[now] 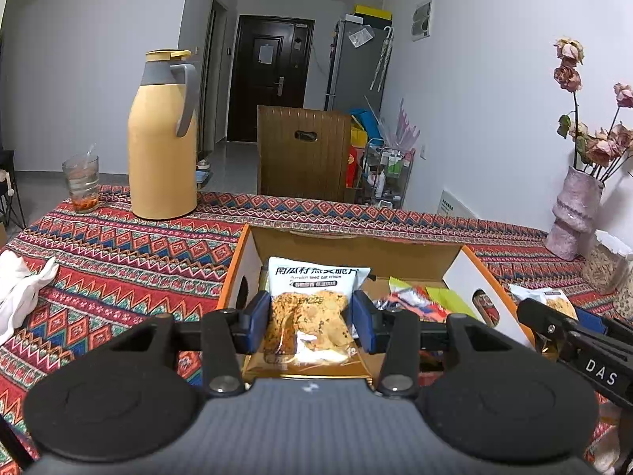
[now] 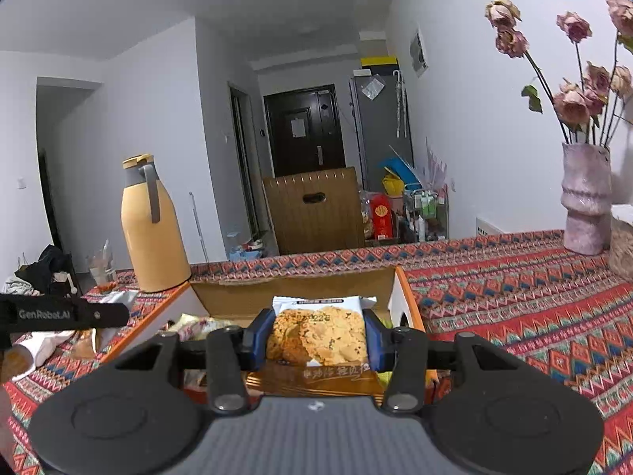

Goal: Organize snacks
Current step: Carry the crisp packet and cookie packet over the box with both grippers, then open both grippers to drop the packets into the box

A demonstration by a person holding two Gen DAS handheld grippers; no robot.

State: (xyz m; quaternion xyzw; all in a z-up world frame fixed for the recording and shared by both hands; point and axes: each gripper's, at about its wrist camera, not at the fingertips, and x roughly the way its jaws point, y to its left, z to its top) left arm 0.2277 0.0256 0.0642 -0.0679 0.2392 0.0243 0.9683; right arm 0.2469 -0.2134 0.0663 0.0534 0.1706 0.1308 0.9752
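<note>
My left gripper is shut on a white and gold oat crisp packet, its blue pads pressing both sides. It hangs just in front of an open cardboard box with orange edges. Several bright snack packets lie inside the box. My right gripper is shut on a second oat crisp packet, held over the near right part of the same box. The right gripper also shows at the right edge of the left wrist view, and the left gripper at the left edge of the right wrist view.
A patterned red tablecloth covers the table. A yellow thermos jug and a glass stand at the back left. White cloth lies at the left. A pink vase with dried roses stands right, by a woven basket. A wooden chair back rises behind.
</note>
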